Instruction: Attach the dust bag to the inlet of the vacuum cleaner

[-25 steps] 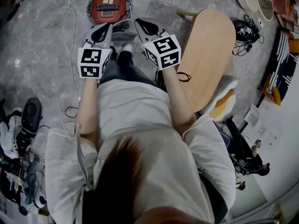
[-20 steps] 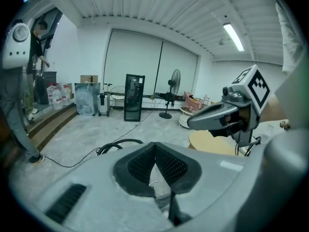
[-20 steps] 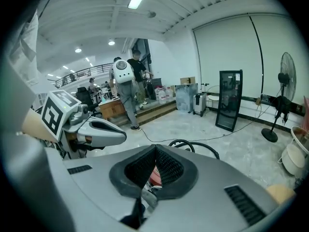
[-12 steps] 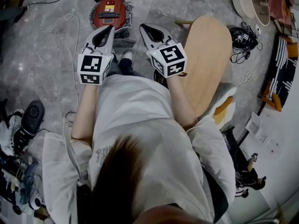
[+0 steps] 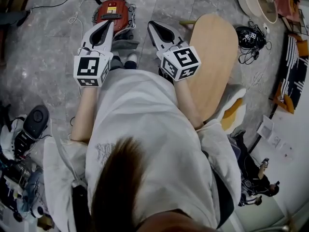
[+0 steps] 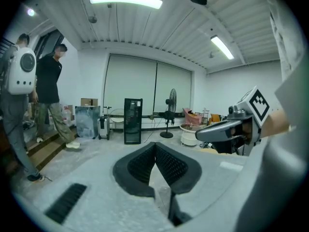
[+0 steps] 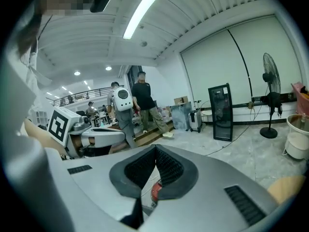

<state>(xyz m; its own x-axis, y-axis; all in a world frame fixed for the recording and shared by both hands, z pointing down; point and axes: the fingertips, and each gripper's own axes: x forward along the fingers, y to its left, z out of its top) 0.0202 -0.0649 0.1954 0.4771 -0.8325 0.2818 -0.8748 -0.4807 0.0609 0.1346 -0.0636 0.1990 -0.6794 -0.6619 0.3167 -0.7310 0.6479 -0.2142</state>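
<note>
We hold the left claw fully closed with nothing in it. The red vacuum cleaner lies on the floor just beyond its tip. To the right, the right claw is likewise closed and empty.

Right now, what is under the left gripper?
In the head view the shut left gripper hangs over the near edge of the red vacuum cleaner on the grey floor. It covers that edge, so what lies there, inlet or not, cannot be seen.
</note>
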